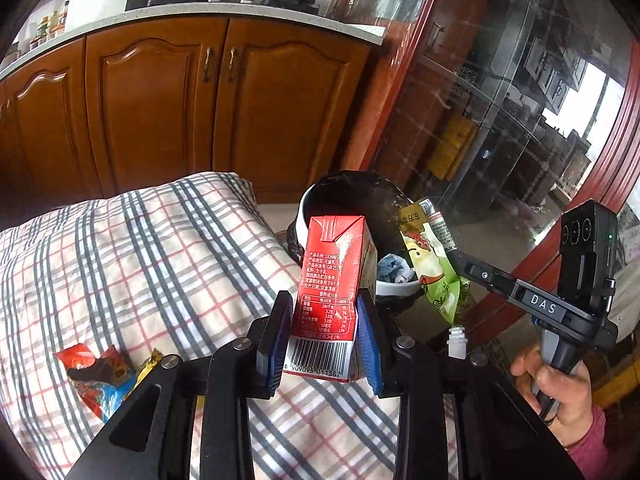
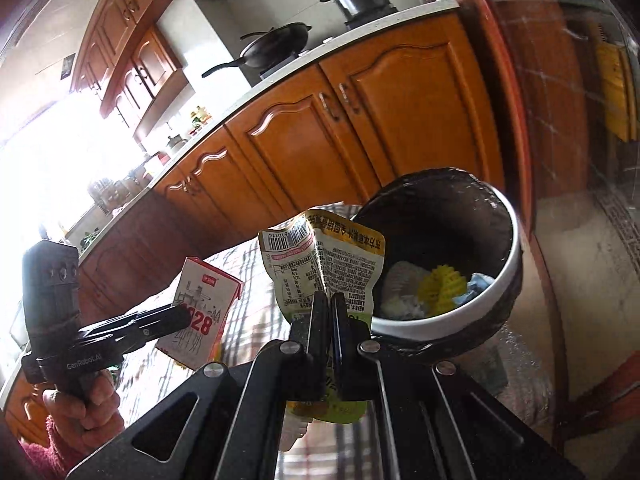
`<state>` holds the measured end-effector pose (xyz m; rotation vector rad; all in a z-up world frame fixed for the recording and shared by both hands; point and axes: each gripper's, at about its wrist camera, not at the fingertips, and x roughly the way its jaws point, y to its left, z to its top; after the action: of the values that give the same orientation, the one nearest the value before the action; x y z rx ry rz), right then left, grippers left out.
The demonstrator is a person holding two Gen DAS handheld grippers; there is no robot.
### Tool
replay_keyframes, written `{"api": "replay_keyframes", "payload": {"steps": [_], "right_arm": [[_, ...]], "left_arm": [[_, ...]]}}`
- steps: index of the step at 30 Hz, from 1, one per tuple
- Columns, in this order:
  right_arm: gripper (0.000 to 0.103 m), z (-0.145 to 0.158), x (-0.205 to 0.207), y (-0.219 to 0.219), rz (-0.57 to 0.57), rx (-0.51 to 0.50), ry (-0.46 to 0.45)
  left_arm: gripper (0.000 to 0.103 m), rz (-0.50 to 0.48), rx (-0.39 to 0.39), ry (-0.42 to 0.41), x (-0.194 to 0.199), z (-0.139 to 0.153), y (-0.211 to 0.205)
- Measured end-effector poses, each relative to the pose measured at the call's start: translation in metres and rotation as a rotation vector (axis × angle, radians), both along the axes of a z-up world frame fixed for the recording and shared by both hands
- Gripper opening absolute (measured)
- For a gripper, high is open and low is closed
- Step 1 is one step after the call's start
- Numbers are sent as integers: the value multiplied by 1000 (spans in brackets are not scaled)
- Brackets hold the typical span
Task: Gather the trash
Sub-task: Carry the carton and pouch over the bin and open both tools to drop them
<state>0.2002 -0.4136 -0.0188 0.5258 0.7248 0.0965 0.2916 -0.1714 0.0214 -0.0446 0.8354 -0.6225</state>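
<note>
My left gripper [image 1: 325, 332] is shut on a red milk carton [image 1: 330, 280] and holds it upright above the checked cloth, just in front of the trash bin [image 1: 316, 196]. The carton also shows in the right wrist view [image 2: 204, 312]. My right gripper [image 2: 330, 300] is shut on a yellow-green drink pouch [image 2: 324, 260] and holds it beside the bin's rim [image 2: 452, 320]. The pouch also shows in the left wrist view [image 1: 430, 264], at the bin's right edge. The white bin has a black liner and holds crumpled trash [image 2: 440, 284].
A checked cloth [image 1: 140, 256] covers the table. Colourful snack wrappers [image 1: 100, 376] lie on it at the left. Wooden kitchen cabinets [image 1: 180, 112] stand behind, with a wok and a pot on the counter. A glass door with a red frame [image 1: 520, 120] is at the right.
</note>
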Motion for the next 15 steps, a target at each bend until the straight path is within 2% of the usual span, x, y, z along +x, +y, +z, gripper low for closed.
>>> {"api": "replay_keyframes", "payload": {"steps": [9, 15], "right_arm": [[2, -5, 14, -31, -77, -17, 21], [2, -4, 35, -47, -100, -46, 33]], "left_arm": [[30, -24, 34, -23, 44, 4, -50], [30, -23, 54, -7, 77, -3, -79]]}}
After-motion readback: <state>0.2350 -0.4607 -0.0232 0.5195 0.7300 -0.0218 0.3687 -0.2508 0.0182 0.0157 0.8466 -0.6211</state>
